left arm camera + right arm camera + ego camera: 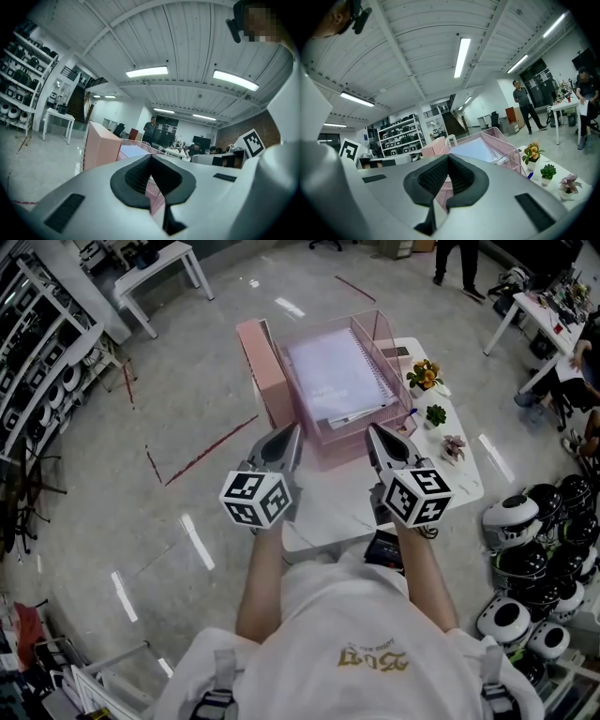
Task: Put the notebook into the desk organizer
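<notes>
A spiral notebook [333, 379] with a pale cover lies flat in the top tray of the pink wire desk organizer [328, 452], which stands on the white table [328, 512]. Both grippers hover over the table just in front of the organizer, clear of it. My left gripper [293, 431] is shut and holds nothing. My right gripper [371, 431] is shut and holds nothing too. In the left gripper view the jaws [151, 162] meet, and the organizer [157, 199] shows beyond them. The right gripper view shows that gripper [448, 162] shut, with the notebook [476, 150] in the organizer [506, 140] ahead.
A solid pink box [262, 371] stands against the organizer's left side. Three small potted plants [427, 376] line the table's right edge. A black item [384, 547] sits at the table's near edge. White helmets [534, 549] are piled on the floor at right. People stand far off.
</notes>
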The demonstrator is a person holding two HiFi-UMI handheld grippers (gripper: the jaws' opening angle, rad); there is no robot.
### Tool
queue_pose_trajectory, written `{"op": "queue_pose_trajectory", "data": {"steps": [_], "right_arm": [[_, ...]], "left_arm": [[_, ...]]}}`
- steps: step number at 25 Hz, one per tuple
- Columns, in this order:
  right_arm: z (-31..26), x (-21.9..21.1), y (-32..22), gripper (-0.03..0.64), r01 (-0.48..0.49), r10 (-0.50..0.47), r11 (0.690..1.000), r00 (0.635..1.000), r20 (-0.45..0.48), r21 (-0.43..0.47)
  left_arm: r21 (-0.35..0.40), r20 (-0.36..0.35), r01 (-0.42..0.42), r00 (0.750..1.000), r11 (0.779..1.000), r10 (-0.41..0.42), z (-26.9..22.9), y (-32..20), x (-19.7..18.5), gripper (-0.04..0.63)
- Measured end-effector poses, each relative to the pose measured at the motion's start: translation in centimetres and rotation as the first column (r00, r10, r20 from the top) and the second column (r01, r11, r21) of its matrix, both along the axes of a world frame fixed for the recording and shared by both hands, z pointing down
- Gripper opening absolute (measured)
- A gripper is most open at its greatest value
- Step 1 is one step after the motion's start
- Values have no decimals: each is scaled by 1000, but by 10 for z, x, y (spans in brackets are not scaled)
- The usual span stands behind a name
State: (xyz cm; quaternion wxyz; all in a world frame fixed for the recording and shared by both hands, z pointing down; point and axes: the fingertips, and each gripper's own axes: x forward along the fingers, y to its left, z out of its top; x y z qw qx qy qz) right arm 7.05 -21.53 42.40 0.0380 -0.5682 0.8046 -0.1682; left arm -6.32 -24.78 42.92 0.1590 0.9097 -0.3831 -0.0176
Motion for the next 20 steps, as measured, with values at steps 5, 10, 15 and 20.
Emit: {"op": "queue_pose_trajectory", "data": {"steps": [5,10,15,20], "right_arm": [[4,2,1,9,0,0,1000,1000,-3,-5],[3,4,2,9,1,-1,1000,1000,-2,-5],[1,8,4,9,-3,3,1000,1000,0,-2],[3,6,7,9,3,-3,1000,1000,5,-2]], "left_arm": [[-3,2,-5,1000,1000,5,3,1,3,15],[-2,1,-5,1000,1000,5,1,1,5,15],[-2,0,-6,1000,1000,6,1,4,6,15],[0,1,-10,1000,1000,10,0,5,7,15]]}}
